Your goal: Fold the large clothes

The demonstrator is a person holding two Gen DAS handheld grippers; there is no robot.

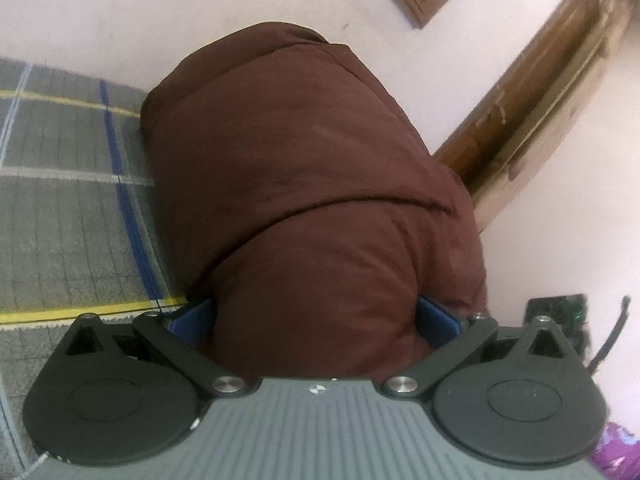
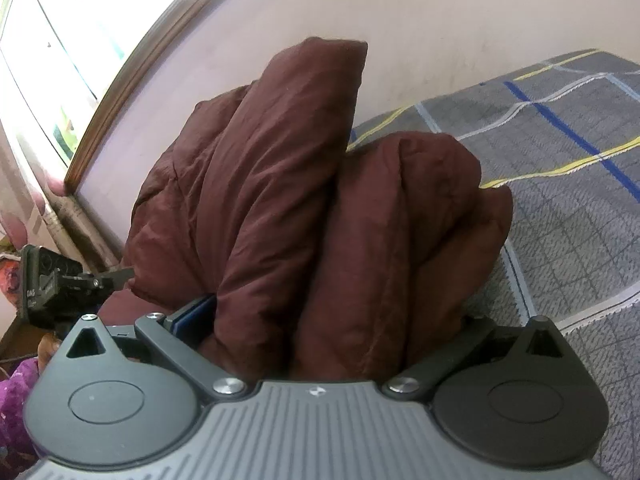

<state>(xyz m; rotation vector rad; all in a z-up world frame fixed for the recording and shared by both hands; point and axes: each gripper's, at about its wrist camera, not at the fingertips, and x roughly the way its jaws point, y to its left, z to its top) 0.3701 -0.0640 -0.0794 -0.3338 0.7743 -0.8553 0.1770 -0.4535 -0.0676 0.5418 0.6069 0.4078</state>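
The big dark maroon puffy quilted jacket (image 2: 320,208) is already bundled into a thick, rounded stack on the bed's grey checked bedspread with blue and yellow stripes (image 2: 560,184), close to the pale pink wall (image 2: 420,12). So most of the folding looks done. What seems left is to flatten it: in the right wrist view one padded flap stands up tall above the rest, and the layers sit uneven, not squared.

The right gripper (image 2: 332,320) stands at its widest, with the near end of the bundle filling the space between its jaws. Only the blue pad on one side shows; the other side is buried in cloth, so whether it presses or merely brackets the jacket is hard to tell, though it looks more like bracketing. The left gripper (image 1: 316,320) has both blue pads tight against a thick roll of the same jacket, holding it.

The jacket's underside, sleeves and collar are hidden in the folds. The far edge of the bed is cut off. A dark wooden frame (image 1: 532,92) runs along the wall, blurred.
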